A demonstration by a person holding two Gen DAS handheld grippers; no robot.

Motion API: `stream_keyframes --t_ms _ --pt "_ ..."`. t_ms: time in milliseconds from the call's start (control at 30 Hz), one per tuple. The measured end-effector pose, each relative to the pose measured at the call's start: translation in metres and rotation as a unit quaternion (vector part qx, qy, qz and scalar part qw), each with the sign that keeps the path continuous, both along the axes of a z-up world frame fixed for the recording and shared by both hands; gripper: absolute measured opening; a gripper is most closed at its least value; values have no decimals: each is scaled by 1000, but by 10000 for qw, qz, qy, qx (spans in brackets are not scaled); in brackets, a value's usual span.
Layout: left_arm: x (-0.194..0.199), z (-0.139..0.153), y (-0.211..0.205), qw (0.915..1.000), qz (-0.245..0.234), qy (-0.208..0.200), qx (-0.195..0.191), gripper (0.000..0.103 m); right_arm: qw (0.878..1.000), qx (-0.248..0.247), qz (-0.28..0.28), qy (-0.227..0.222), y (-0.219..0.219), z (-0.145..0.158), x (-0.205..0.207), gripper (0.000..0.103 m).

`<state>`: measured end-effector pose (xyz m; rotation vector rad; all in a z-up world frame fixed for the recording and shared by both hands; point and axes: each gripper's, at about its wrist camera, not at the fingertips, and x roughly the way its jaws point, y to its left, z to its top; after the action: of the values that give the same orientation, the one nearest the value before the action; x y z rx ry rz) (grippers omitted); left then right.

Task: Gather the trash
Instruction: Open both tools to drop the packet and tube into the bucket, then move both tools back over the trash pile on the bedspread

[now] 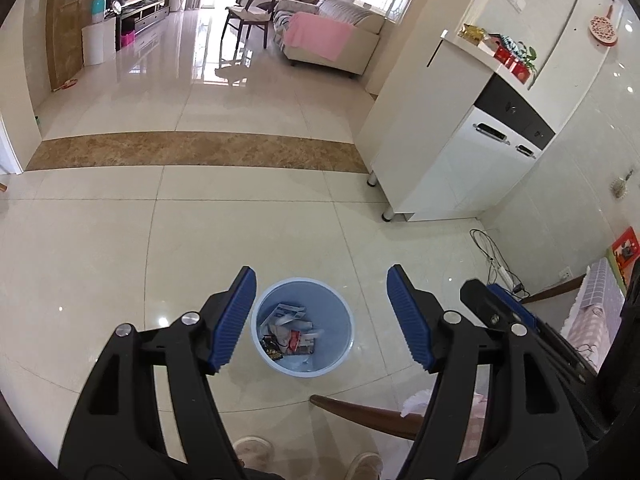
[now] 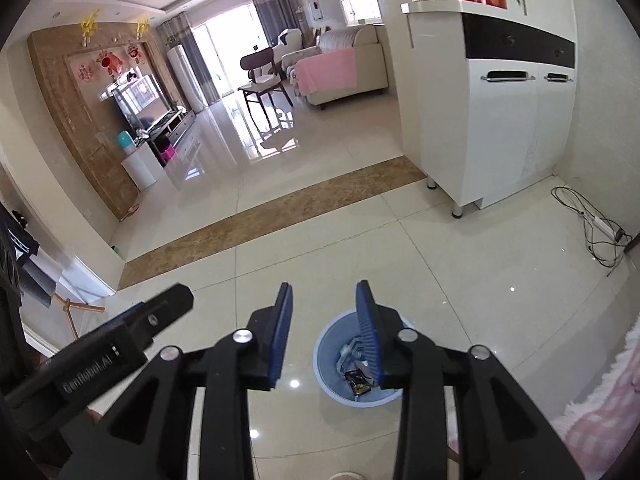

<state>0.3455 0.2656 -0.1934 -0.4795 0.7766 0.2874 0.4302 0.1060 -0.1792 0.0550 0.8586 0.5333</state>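
Note:
A light blue trash bin point(image 1: 344, 344) stands on the tiled floor below both grippers and holds several wrappers and paper scraps point(image 1: 290, 330). My left gripper point(image 1: 321, 276) is wide open and empty, high above the bin. My right gripper point(image 2: 324, 290) is open and empty too, with its right finger in front of the bin point(image 2: 326, 356). The right gripper also shows at the right of the left wrist view point(image 1: 496, 304). The left gripper shows at the left of the right wrist view point(image 2: 160, 312).
A white cabinet on metal legs point(image 1: 452, 160) stands at the right, with cables and a power strip point(image 1: 500, 268) on the floor beside it. A wooden chair edge point(image 1: 360, 410) and pink cloth point(image 1: 592, 320) are close at lower right. A sofa point(image 1: 332, 36) stands far back.

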Motion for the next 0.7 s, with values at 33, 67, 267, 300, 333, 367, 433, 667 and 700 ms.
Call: stream_keyframes --t_ms 33,67,267,300,333,367,433,667,700 --pt "-1 2 -2 10000 -27 -20 4 67 10000 2 -43 -19 -5 4 -3 34" --pt "-4 5 -5 10000 -66 -43 9 67 10000 6 -66 -33 -9 6 -6 35" --pt "-20 31 -35 9990 -366 -254 73 68 9993 100 -291 -200 -42 34 -32 38" --pt "-23 35 -41 9987 -417 -290 80 68 9991 111 -339 -234 -49 39 -37 38" --pt "-27 40 -48 9982 -501 -332 80 68 9988 123 -382 -268 -56 43 -41 39" --pt "-30 44 -55 9976 -574 -370 85 68 9984 147 -457 -311 -67 50 -48 39" --pt "-37 53 -71 9964 -715 -439 123 69 9976 182 -556 -369 -81 58 -59 39" --pt "-62 80 -145 9863 -1480 -704 203 70 9917 163 -1067 -693 -162 89 -115 41" --pt "-66 82 -156 9842 -1593 -736 226 71 9910 171 -1129 -704 -173 91 -122 41"
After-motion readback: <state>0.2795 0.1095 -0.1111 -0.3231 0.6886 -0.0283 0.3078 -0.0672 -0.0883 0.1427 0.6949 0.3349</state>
